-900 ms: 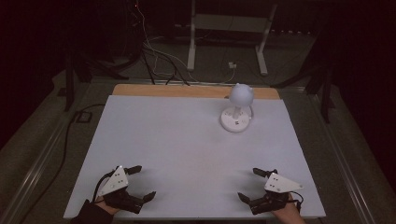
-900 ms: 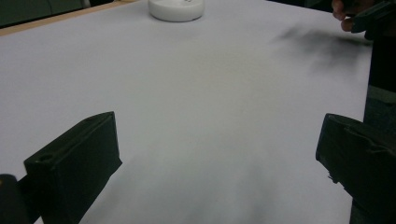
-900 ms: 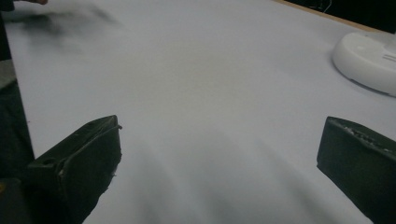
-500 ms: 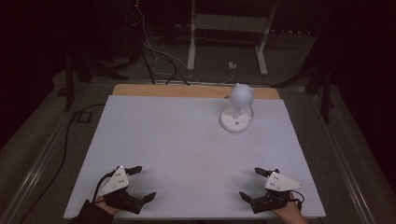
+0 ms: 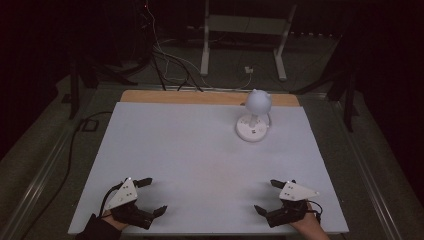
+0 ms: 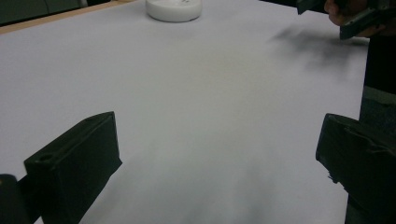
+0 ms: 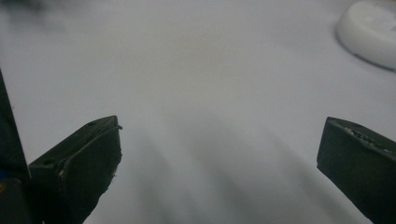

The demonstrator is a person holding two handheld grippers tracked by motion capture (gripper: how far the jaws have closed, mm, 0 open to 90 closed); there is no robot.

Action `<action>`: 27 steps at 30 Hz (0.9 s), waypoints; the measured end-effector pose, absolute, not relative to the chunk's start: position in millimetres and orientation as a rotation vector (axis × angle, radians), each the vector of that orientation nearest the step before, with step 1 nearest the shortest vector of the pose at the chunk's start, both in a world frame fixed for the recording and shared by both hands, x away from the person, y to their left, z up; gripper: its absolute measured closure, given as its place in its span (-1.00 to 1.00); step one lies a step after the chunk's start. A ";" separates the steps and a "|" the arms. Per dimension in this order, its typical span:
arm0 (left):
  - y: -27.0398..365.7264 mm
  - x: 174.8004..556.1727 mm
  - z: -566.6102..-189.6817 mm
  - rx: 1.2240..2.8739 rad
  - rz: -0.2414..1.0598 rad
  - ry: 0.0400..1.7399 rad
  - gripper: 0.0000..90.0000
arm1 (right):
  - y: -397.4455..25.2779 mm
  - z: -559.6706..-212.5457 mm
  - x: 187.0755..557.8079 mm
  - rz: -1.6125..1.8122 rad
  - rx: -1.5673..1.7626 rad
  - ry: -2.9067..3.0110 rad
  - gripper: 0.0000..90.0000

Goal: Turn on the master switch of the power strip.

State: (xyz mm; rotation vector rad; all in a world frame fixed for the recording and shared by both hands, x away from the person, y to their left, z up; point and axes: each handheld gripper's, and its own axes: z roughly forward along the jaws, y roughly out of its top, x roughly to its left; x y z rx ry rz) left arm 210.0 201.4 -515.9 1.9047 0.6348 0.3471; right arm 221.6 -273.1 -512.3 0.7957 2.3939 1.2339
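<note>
A small white lamp [image 5: 255,114] with a round head and a round flat base stands at the far right of the white table [image 5: 200,150]. Its base [image 6: 173,9] is at the top of the left gripper view, and again as the lamp base [image 7: 371,33] at the upper right of the right gripper view. My left gripper [image 5: 152,196] rests open at the near left corner, nothing between its jaws. My right gripper [image 5: 266,196] rests open at the near right, also holding nothing. Both are far from the lamp. The right gripper [image 6: 355,16] and its hand appear at the top right of the left gripper view.
A wooden strip [image 5: 210,97] edges the table's far side. Behind it are a white metal stand [image 5: 245,40] and loose cables [image 5: 165,55] on a dark floor. A cable [image 5: 75,140] runs down the table's left side.
Both grippers have shifted slightly toward the near edge of the table; their jaws stay wide apart. The lamp has not moved.
</note>
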 end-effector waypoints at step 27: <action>205.6 210.7 -513.4 1.864 0.345 0.650 -1.00 | -258.8 -466.5 244.8 1.366 0.736 2.381 -1.00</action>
